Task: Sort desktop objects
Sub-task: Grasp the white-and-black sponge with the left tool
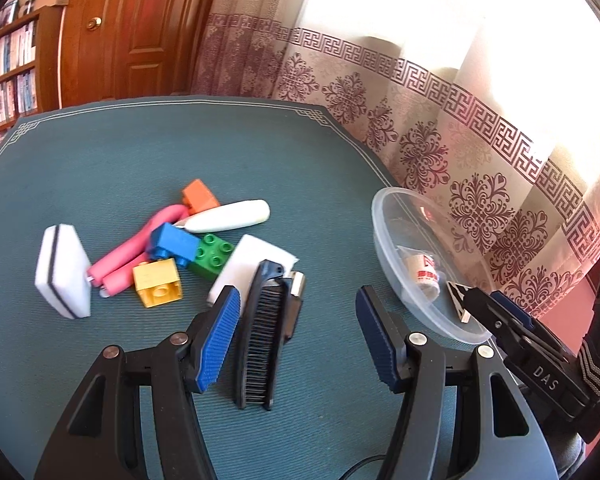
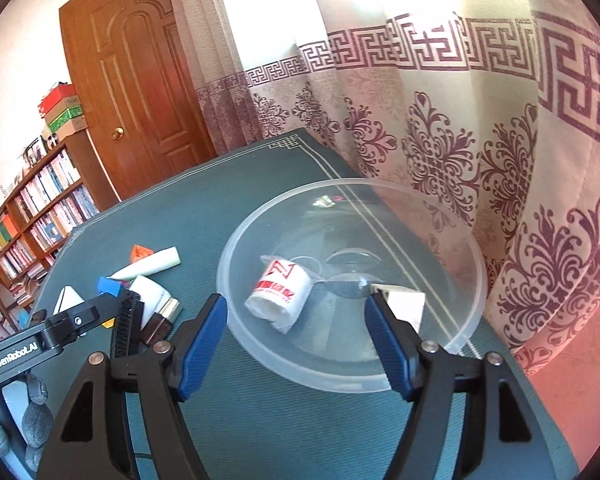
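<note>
The left claw [image 1: 298, 304] stood released, its blue pads apart with nothing pressed between them, hanging low over the green surface [image 1: 148, 168]. Just beside its left pad lay a black comb [image 1: 260, 344], bristles up, with a small dark and silver object [image 1: 294, 300] touching the comb's far end. Beyond these sat a white sponge block [image 1: 256, 260], and further out a loose heap: a green brick [image 1: 212, 256], a blue brick [image 1: 172, 242], a yellow brick [image 1: 158, 282], an orange brick [image 1: 199, 196], a pink bent foam roller [image 1: 136, 244] and a white tube [image 1: 228, 216]. A second white sponge with a dark stripe [image 1: 62, 270] lay apart at the left of the heap.

The right claw [image 2: 296, 312] was also released, gripping nothing, its pads spread over the near rim of a clear plastic bowl [image 2: 470, 240]. The bowl rested on the surface near the patterned curtain [image 2: 440, 140]. Inside it lay a small white packet with red print [image 2: 280, 292], and a pale triangular piece [image 2: 404, 304] sat just beyond the claw's right pad; whether they touched could not be told.

A wooden door [image 2: 136, 80] and a bookshelf [image 2: 40, 216] stood behind the surface.
</note>
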The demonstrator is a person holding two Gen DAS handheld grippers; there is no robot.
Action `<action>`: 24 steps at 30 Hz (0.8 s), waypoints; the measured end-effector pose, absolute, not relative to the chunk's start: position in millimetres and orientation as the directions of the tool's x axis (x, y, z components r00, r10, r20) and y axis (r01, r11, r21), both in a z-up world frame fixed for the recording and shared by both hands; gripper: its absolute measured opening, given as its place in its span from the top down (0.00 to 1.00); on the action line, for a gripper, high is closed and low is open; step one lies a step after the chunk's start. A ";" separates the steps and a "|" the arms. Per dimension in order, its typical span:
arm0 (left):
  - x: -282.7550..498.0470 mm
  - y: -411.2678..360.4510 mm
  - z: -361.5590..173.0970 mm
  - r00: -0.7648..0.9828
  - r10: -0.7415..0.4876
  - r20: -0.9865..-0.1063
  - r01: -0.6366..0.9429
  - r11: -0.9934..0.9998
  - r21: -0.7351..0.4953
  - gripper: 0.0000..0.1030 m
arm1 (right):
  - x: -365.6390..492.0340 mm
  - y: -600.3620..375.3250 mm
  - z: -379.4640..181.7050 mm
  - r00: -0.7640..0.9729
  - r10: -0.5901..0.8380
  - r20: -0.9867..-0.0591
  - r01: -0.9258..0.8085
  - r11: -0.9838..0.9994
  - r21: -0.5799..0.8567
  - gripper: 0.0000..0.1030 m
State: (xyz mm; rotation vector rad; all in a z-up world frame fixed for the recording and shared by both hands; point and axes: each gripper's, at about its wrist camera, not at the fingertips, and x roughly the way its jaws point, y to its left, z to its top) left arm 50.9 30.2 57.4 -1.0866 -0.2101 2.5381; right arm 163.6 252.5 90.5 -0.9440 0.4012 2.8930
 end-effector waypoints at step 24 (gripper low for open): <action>38.3 -66.0 58.3 -0.775 0.087 -0.626 0.026 -0.985 -0.168 0.38 | 158.4 194.4 77.2 -0.763 -0.104 -0.638 -0.064 -0.970 0.234 0.25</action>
